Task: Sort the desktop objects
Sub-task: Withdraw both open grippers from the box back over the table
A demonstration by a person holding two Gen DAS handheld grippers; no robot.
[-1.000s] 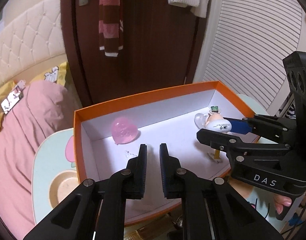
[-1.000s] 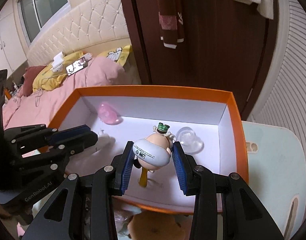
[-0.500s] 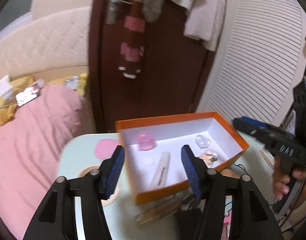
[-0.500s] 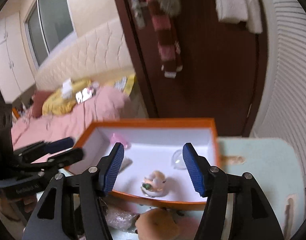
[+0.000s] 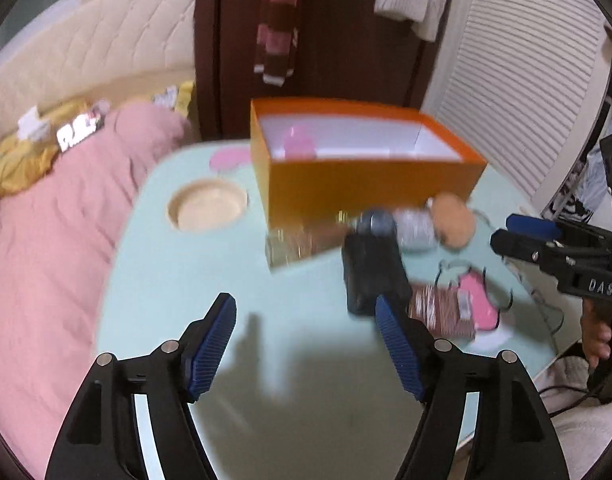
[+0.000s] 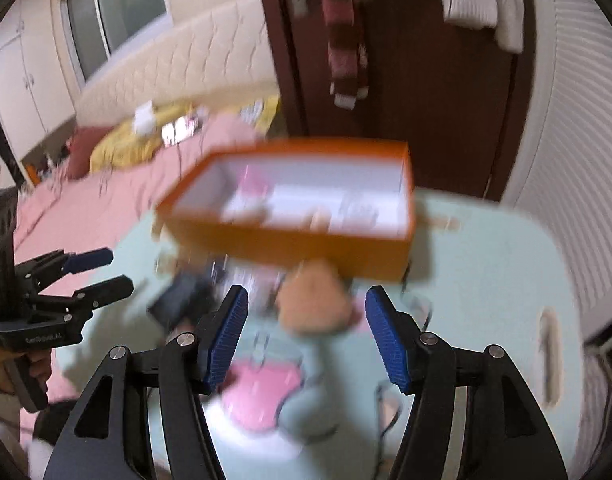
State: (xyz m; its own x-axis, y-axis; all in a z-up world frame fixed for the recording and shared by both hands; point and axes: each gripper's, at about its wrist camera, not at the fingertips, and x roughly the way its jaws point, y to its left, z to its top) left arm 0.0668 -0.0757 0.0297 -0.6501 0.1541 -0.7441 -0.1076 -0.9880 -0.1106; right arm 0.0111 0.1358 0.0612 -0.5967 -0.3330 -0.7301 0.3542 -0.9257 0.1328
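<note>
Your left gripper [image 5: 306, 344] hangs over a bare stretch of the pale green tabletop [image 5: 178, 272], with free surface out to its left edge by the pink quilt [image 5: 46, 248]. Its jaws have just been opening, nothing between them. Your right gripper [image 6: 306, 336] stands parted and empty too. Both have drawn back from the orange cardboard box [image 5: 366, 188], where the figurine was dropped. A tan plush toy [image 6: 312, 300] lies beyond the right jaws, against the box's near wall.
</note>
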